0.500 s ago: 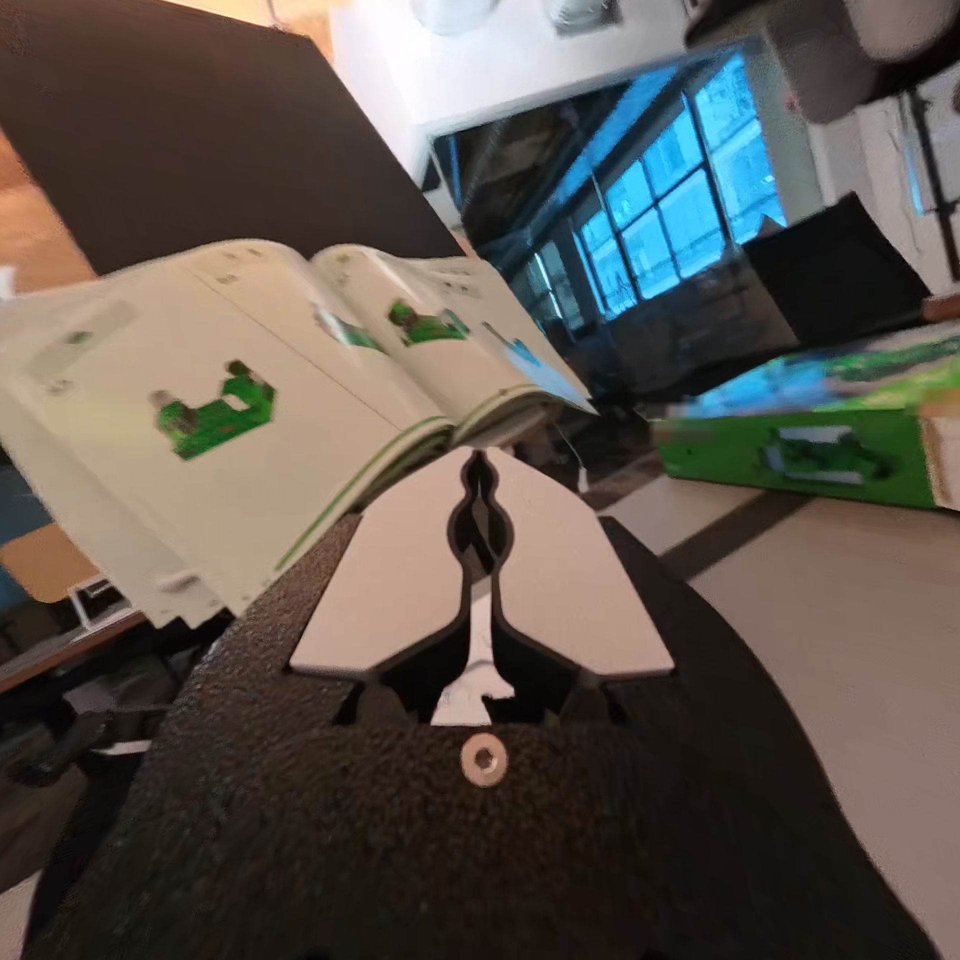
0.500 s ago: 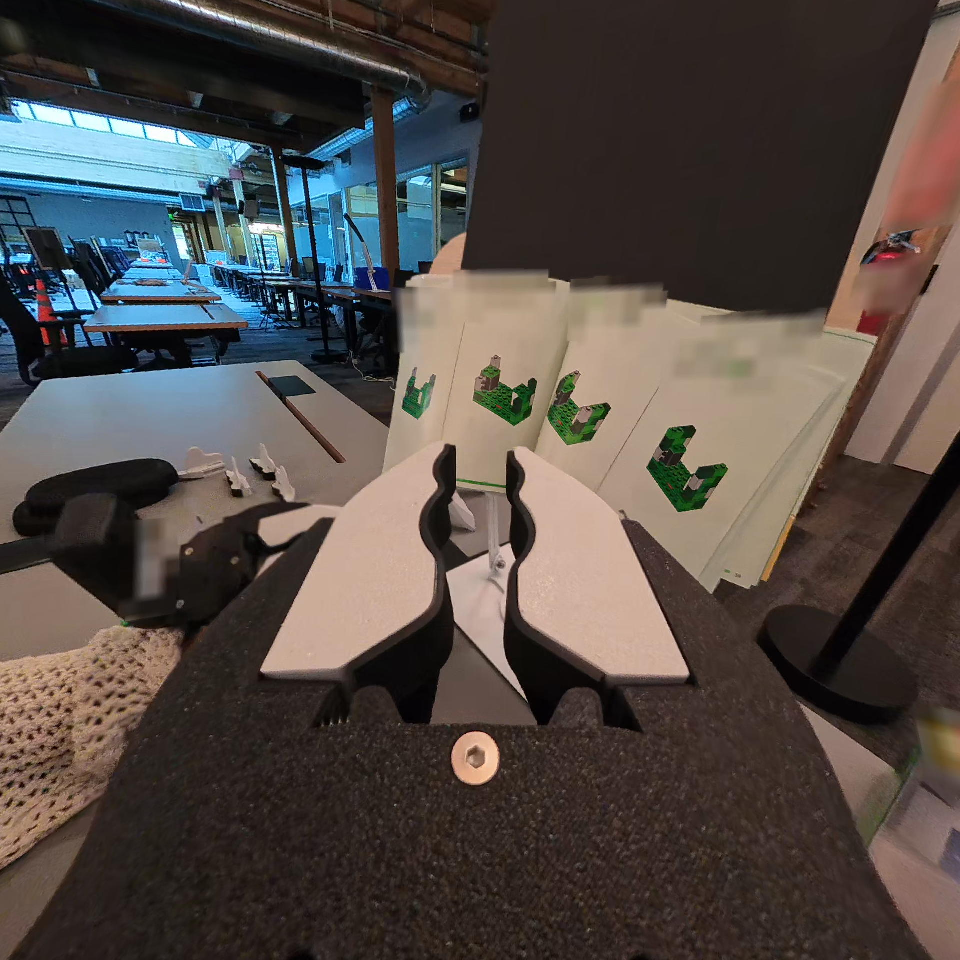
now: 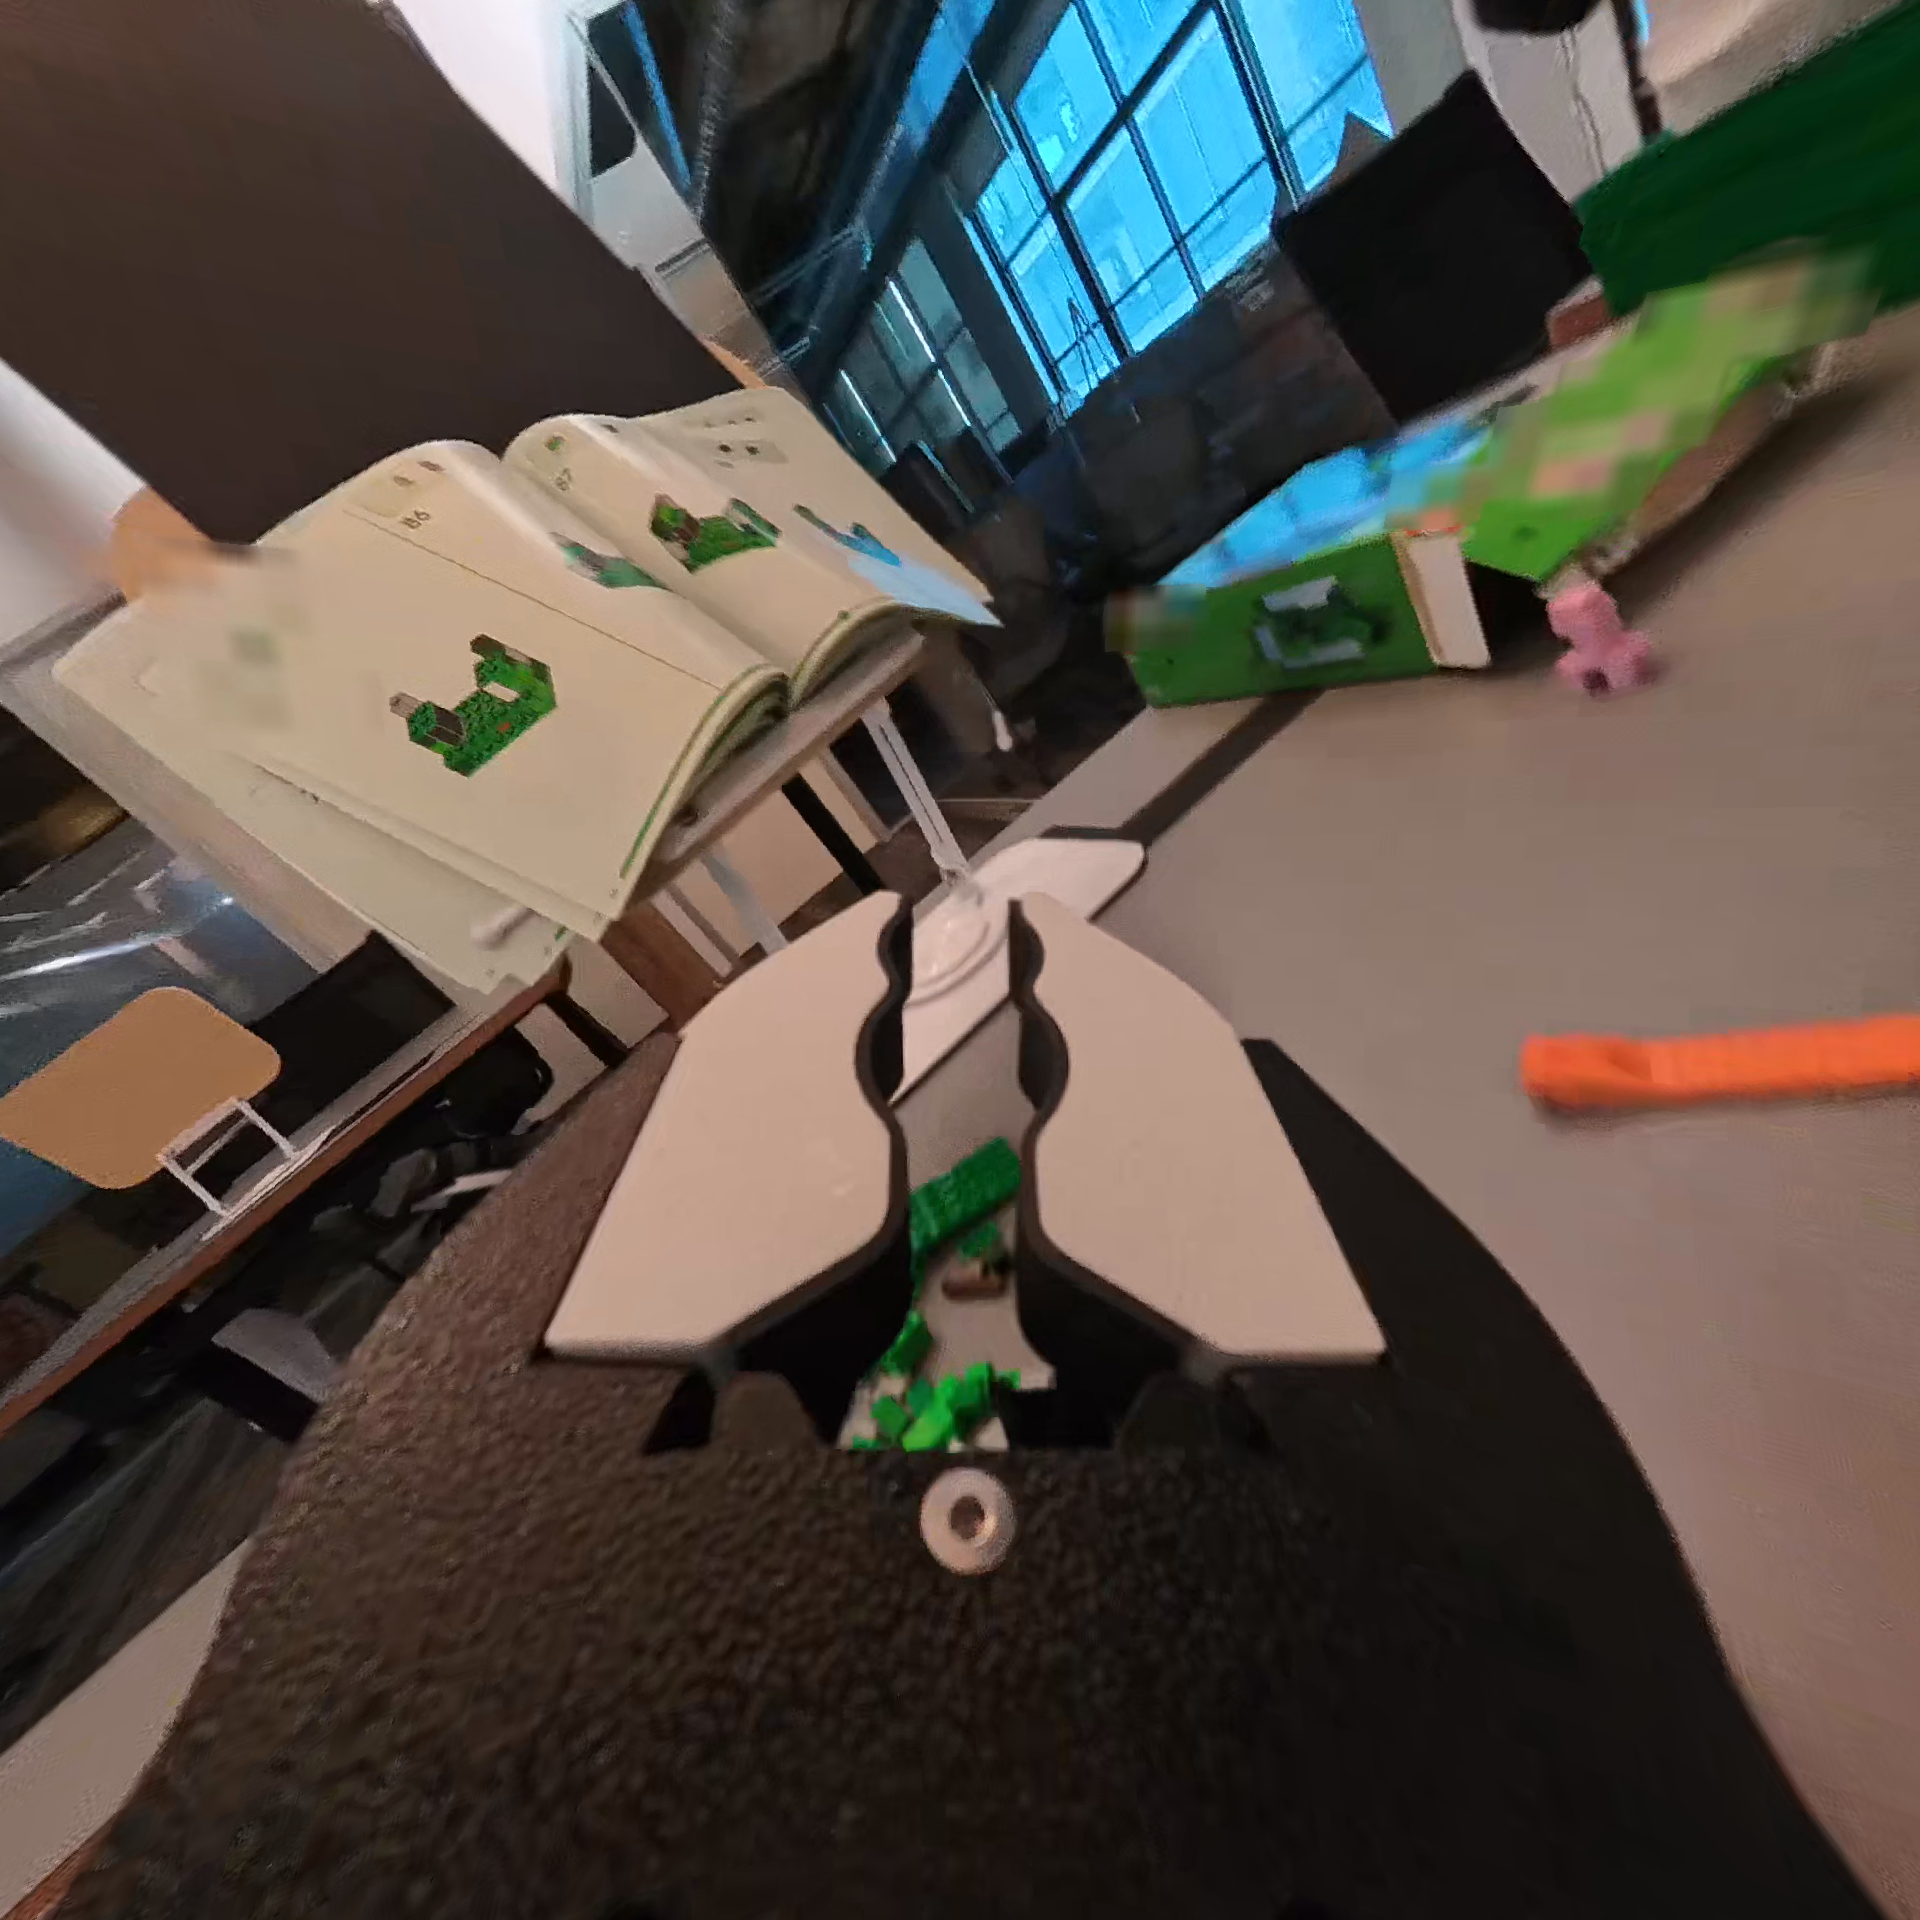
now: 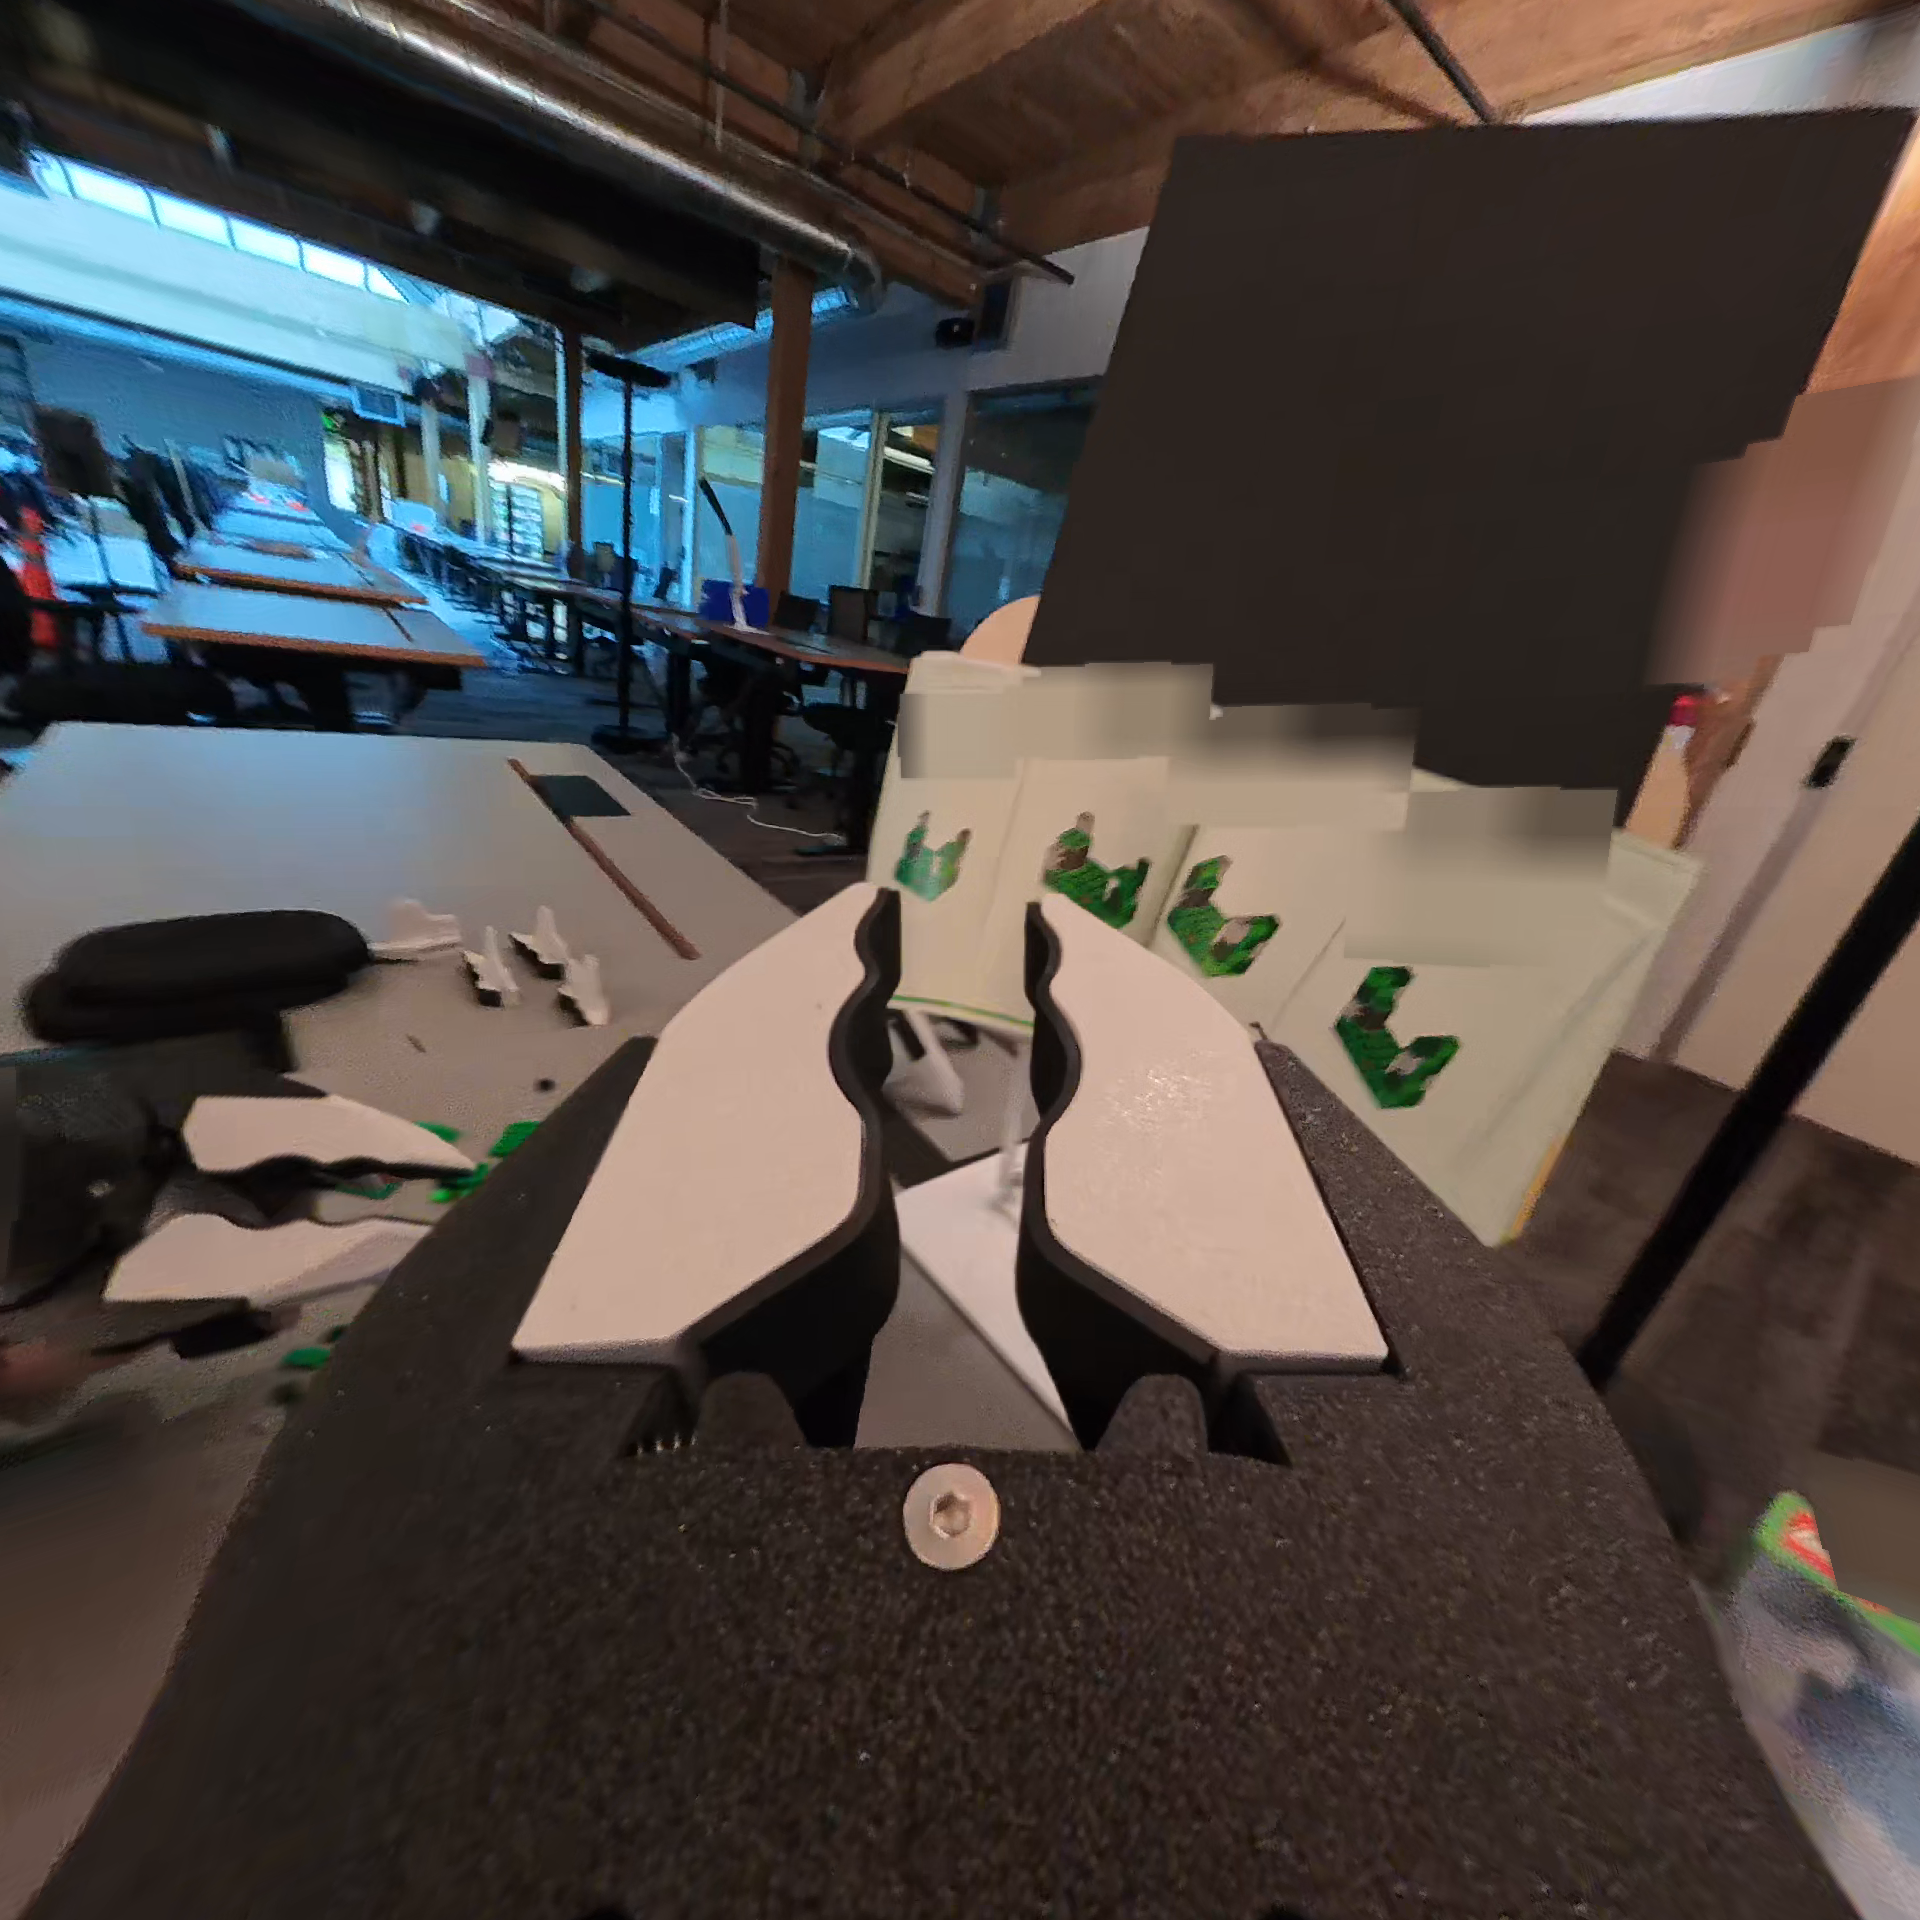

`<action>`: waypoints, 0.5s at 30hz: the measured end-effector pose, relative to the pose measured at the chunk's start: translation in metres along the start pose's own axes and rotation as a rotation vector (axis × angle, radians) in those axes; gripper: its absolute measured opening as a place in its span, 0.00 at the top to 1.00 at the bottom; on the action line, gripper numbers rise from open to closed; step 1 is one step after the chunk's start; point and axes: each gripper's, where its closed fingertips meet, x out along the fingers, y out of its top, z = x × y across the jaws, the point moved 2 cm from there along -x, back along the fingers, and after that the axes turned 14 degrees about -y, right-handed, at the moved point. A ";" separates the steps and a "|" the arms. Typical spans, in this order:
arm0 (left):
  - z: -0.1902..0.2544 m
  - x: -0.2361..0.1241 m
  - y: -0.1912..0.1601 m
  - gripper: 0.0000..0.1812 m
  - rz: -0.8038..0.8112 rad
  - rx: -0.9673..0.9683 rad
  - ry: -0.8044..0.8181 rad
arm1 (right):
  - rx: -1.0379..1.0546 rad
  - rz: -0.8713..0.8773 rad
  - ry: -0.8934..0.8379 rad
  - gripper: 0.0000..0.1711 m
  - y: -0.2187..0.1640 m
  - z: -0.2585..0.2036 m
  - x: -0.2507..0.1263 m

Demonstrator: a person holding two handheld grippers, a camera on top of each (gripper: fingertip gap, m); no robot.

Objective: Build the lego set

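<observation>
My left gripper (image 3: 961, 920) is open and empty, tilted down over the grey table (image 3: 1455, 935). Loose green lego pieces (image 3: 961, 1195) lie on the table below the gap between its fingers. The open instruction booklet (image 3: 499, 665) stands on a clear stand with a white base (image 3: 1049, 868) just ahead. My right gripper (image 4: 958, 914) is open and empty and faces the booklet (image 4: 1195, 904). The right wrist view also shows the left gripper (image 4: 447, 1195) low at the left, over the green pieces (image 4: 509, 1138).
A green lego box (image 3: 1299, 613), a pink lego figure (image 3: 1595, 649) and an orange brick separator (image 3: 1714, 1070) lie to the right. A black case (image 4: 197, 966) and small white parts (image 4: 540, 961) sit far left. A black stand pole (image 4: 1766, 1091) rises off the table's right edge. About 25 cm separates my left fingertips from my right.
My left gripper has opened from shut and dipped toward the table, so the green pieces now show between its fingers. My right gripper has opened a little wider.
</observation>
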 end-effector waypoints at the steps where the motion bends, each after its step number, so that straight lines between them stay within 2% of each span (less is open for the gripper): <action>1: 0.006 -0.007 -0.002 0.89 -0.007 0.013 0.013 | 0.026 -0.018 0.017 0.86 -0.005 -0.005 -0.004; 6: 0.032 -0.028 0.009 0.87 0.066 0.031 0.007 | 0.049 -0.185 0.077 0.83 -0.071 -0.036 -0.053; 10: 0.062 -0.026 0.028 0.84 0.142 -0.017 -0.200 | -0.015 -0.272 0.051 0.83 -0.124 -0.046 -0.110; 15: 0.090 -0.019 0.020 0.82 0.097 -0.127 -0.370 | 0.031 -0.258 0.024 0.84 -0.160 -0.046 -0.161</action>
